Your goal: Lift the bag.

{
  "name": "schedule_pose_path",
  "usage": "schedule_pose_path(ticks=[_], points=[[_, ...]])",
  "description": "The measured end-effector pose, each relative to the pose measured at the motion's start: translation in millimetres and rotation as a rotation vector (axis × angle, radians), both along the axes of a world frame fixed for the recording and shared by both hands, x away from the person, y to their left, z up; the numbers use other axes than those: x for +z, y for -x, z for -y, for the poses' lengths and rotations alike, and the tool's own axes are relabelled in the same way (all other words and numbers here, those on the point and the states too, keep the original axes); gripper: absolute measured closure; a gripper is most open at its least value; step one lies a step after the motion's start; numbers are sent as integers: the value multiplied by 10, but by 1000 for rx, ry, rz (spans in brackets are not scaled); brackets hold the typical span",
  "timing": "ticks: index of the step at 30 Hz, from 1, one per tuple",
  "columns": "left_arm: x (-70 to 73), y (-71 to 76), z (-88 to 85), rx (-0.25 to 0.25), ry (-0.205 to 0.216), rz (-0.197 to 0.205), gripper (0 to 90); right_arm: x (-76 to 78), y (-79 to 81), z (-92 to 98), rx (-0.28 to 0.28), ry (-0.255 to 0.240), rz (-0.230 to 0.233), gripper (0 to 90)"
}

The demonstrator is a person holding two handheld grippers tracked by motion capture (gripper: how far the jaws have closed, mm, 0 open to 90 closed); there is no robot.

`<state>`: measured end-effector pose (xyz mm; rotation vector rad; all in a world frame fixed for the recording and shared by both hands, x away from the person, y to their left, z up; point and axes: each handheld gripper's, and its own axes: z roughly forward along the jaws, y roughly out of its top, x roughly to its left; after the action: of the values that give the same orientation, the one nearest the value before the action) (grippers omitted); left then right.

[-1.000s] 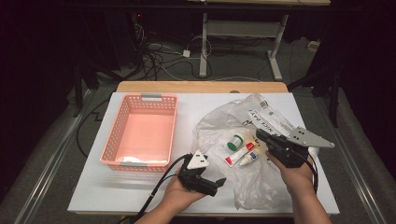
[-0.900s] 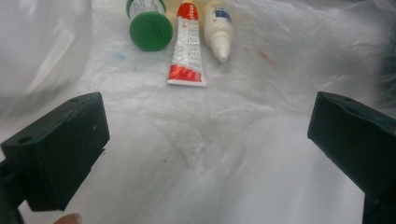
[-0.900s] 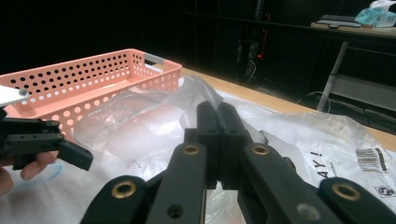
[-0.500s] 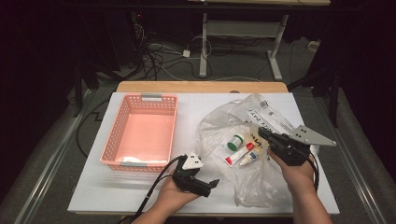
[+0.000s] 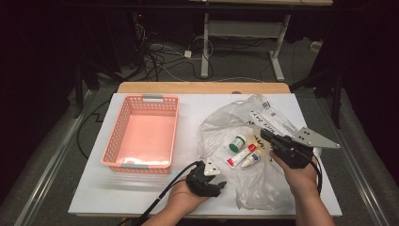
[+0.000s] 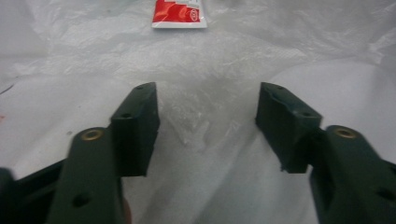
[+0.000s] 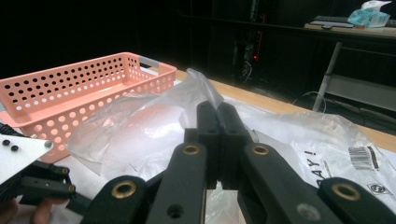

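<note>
Left gripper: lay low at the bottom centre of the high view; its jaws had just been closing and stood partly apart, crinkled plastic between them but not pinched.
Right gripper: right of centre in the high view, jaws pressed together on a fold of the plastic bag.
Clear crinkled plastic bag: spread over the right half of the white table, with black print and a barcode.
In the bag: a red-and-white tube, a small white bottle with a blue label and a round green-capped jar, close together at its centre.
Pink perforated plastic basket: at centre left, well apart from the bag; something pale lay at its near end, too unclear to name.
</note>
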<state>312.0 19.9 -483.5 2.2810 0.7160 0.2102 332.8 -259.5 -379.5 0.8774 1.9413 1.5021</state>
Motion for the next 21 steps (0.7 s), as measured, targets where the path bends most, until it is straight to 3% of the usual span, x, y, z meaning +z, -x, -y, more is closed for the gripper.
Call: schedule_pose_path(ticks=[5,8,10,12,17,21], points=[[-1,-26,-24,31,22,-8,602,-1,-19,-43,9,-5,-5,900],[0,-2,-11,-16,20,8,787,-4,-17,-67,15,2,-6,900],[2,28,14,-23,0,36,830,0,-17,-71,15,-4,-6,900],[6,32,25,-29,-8,40,887,1,-14,-72,22,1,-2,900],[15,22,-9,-16,15,30,891,8,2,-43,24,-1,4,900],[52,30,-109,4,109,48,892,7,12,-17,18,-12,0,900]])
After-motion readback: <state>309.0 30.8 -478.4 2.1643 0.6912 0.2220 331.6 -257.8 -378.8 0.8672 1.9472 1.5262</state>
